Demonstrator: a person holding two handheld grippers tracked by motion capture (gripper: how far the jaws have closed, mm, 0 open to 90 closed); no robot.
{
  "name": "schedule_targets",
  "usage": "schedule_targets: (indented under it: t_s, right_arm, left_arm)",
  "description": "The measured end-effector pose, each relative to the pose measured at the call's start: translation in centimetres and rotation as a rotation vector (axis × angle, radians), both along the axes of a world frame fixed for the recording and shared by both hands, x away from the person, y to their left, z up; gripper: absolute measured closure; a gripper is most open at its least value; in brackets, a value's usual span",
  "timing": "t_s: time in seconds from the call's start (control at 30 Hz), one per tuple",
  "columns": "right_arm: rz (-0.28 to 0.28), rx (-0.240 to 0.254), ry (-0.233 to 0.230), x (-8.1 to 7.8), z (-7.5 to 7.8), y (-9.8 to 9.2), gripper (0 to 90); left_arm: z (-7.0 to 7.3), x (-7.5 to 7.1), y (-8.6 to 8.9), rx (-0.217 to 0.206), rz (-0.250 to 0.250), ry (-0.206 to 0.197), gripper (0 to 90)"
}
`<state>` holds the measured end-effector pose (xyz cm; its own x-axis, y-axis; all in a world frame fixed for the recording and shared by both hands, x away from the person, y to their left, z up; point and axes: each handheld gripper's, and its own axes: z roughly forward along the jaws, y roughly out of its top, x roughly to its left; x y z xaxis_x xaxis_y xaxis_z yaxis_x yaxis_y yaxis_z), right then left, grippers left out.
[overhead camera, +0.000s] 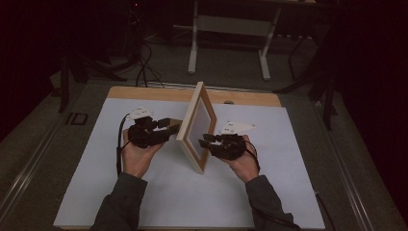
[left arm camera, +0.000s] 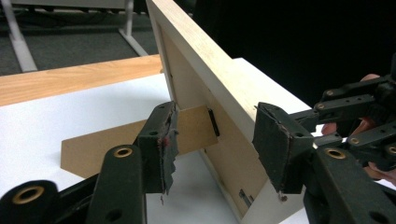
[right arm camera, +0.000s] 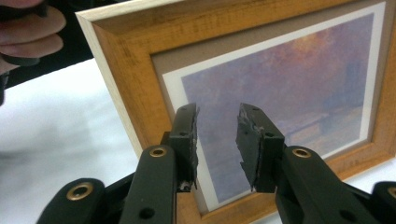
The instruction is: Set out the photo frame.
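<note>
A wooden frame (overhead camera: pixel 196 126) is seen standing upright mid-table on a white mat (overhead camera: pixel 144 192). The left gripper (overhead camera: pixel 168 126) is held open behind it, near its stand (left arm camera: pixel 140 135); the right gripper (overhead camera: pixel 206 141) is open before the picture. Propping seems underway; the stand likely needs setting next.

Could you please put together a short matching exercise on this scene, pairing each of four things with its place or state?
Things:
1. picture frame
2. easel stand
3. left gripper
4. right gripper

Places or states:
A. folded out from the back of the frame, its far end resting on the white table cover
B. open, jaws pointing at the painted front
C. standing upright on its edge between the two grippers
D. open, jaws spread at the frame's back, by the stand's hinge

Pairs: 1-C, 2-A, 3-D, 4-B
</note>
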<state>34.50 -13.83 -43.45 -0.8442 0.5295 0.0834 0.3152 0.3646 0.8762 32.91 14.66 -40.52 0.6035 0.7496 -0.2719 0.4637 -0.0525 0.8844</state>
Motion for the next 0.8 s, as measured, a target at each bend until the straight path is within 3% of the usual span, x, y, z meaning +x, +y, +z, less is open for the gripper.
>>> schedule_targets:
  t_s: [0.53,0.8]
  right_arm:
    - [-0.014,-0.006,0.017,0.2,-0.4,-0.4,60.5]
    - [-0.020,-0.010,0.014,0.2,-0.4,-0.8,59.8]
  left_arm:
    - [0.6,-1.5,-0.9,-0.018,-0.028,0.000,36.3]
    - [-0.2,-2.1,-2.9,0.051,-0.043,0.019,35.5]
